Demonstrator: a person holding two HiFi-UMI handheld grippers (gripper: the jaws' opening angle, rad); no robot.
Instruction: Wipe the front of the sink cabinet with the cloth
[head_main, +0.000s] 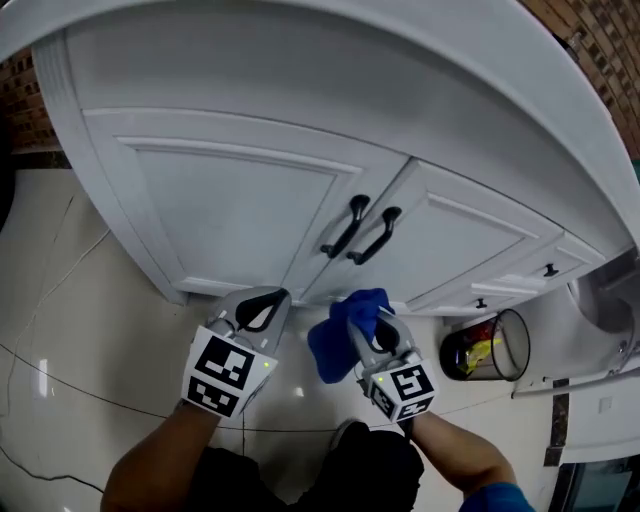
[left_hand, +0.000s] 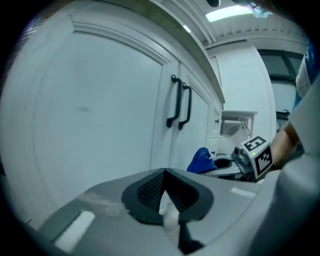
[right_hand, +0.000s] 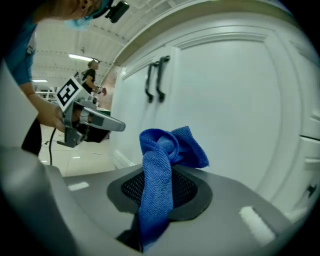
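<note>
Blue cloth (head_main: 330, 345) before the sink cabinet (head_main: 240, 190)
Below the door handles (head_main: 345, 228), right hand-held gripper (right_hand: 159, 190) clamps the cloth; left hand-held gripper (left_hand: 164, 192) closed, empty

The left gripper (head_main: 266, 300) has its jaws pressed together at the tips, with nothing between them. The right gripper (head_main: 375, 335) clamps a blue cloth (right_hand: 159, 175) between its jaws, the cloth bunching out past their tips. The left forearm (head_main: 160, 462) and right forearm (head_main: 457, 455) reach forward, with the grippers side by side.

Kitchen-like setup: white sink cabinet (head_main: 240, 200), glossy tiled floor (head_main: 80, 330), brick wall (head_main: 598, 45).
</note>
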